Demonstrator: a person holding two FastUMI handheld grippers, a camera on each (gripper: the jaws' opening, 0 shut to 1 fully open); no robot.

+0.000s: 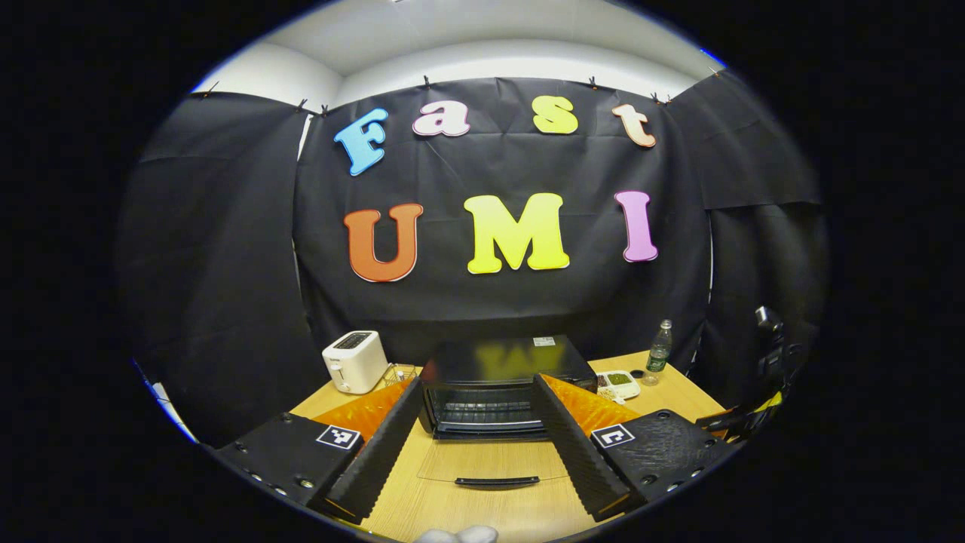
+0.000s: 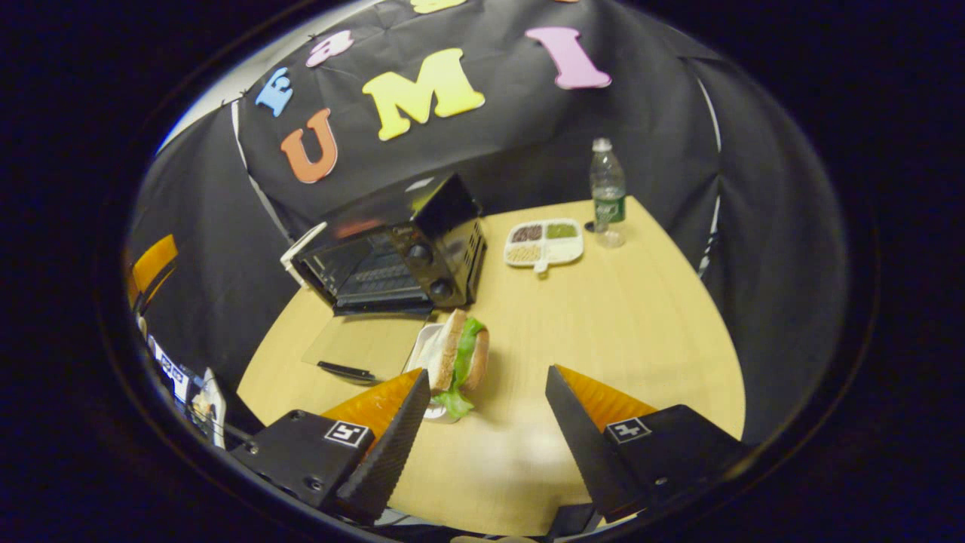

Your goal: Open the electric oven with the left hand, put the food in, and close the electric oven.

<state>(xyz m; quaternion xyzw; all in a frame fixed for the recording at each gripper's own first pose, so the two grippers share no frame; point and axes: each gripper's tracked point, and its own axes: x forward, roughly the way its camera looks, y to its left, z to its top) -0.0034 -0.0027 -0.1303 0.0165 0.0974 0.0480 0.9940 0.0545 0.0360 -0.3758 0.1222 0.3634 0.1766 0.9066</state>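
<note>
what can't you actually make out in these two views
- Oven interior, left gripper view: dark behind the rack; the left gripper fingers cover both its sides.
- Sandwich plate, right gripper view: mostly hidden by the sandwich and a finger of the right gripper.
- Toaster controls, left gripper view: too small.
- Snack tray contents, right gripper view: too small to identify.
- Oven knobs' settings, right gripper view: too dark.
</note>
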